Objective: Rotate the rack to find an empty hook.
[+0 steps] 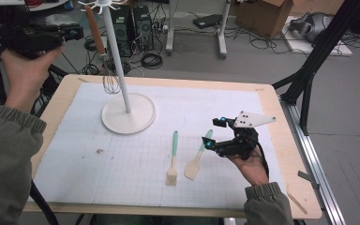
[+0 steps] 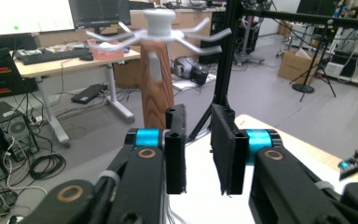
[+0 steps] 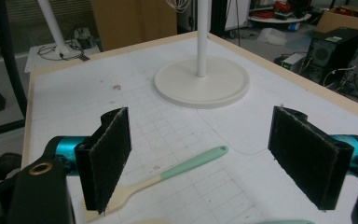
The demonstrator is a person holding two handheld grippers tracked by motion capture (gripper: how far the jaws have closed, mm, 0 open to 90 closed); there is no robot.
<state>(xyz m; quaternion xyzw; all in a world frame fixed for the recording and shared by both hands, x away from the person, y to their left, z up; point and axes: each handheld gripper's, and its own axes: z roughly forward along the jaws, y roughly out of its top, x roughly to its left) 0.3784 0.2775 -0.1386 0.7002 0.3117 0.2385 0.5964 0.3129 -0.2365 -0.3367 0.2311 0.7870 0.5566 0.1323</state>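
Note:
A whisk with a wooden handle hangs from a hook of the white rack. My left gripper is held high at the far left, level with that handle. In the left gripper view its jaws stand a little apart, open, with nothing between them and the handle just beyond. My right gripper hovers low over the mat, wide open and empty. A mint-handled brush and a mint-handled spatula lie on the mat just left of it.
The rack's round base stands on a white gridded mat that covers the wooden table. A black frame leg rises at the right. Cables and computer towers sit on the floor behind.

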